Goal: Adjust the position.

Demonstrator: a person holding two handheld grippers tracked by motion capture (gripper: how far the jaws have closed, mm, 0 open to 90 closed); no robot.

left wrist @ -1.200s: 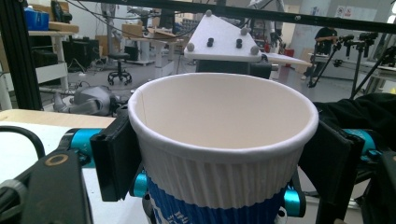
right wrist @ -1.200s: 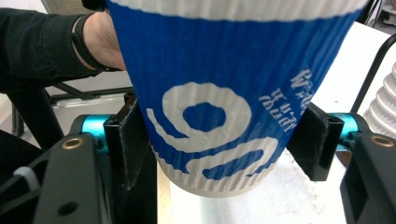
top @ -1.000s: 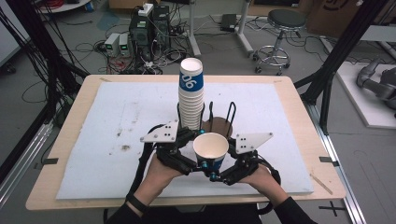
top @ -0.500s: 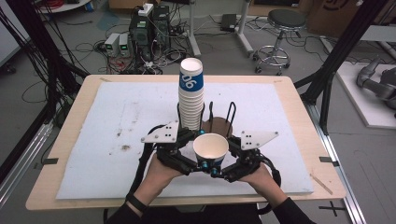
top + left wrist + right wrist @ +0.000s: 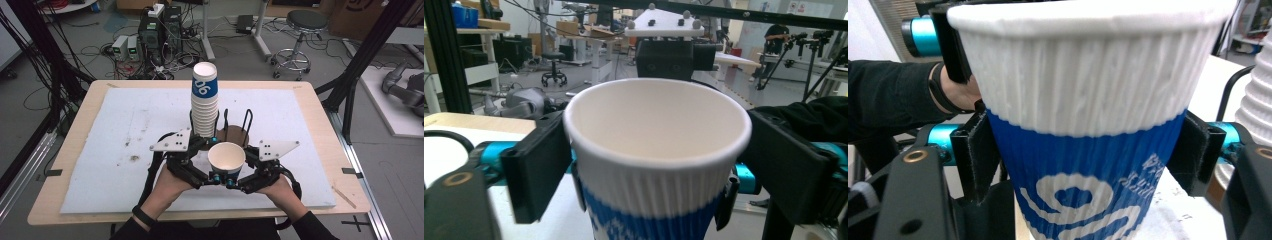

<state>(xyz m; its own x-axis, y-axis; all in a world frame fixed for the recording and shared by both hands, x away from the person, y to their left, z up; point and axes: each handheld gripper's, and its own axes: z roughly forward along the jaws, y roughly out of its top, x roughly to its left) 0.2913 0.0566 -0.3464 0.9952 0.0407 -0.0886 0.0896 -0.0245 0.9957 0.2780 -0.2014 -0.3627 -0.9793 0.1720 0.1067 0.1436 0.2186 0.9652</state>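
A paper cup (image 5: 226, 159) stands upright between both tools, the right hand-held gripper (image 5: 243, 176) closing to clasp it, the left hand-held gripper (image 5: 207, 176) just opening around its rim.

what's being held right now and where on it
One paper cup, upright. The right gripper clamps its blue lower wall; the left gripper, jaws just opening, flanks it near the rim.

A wooden worktop (image 5: 320, 100) carries a white mat (image 5: 100, 145) marked with small brown stains (image 5: 134, 158). Beyond its far edge stand a round stool (image 5: 306, 22) and computer boxes (image 5: 160, 27) among tangled cables (image 5: 75, 55) on the floor.
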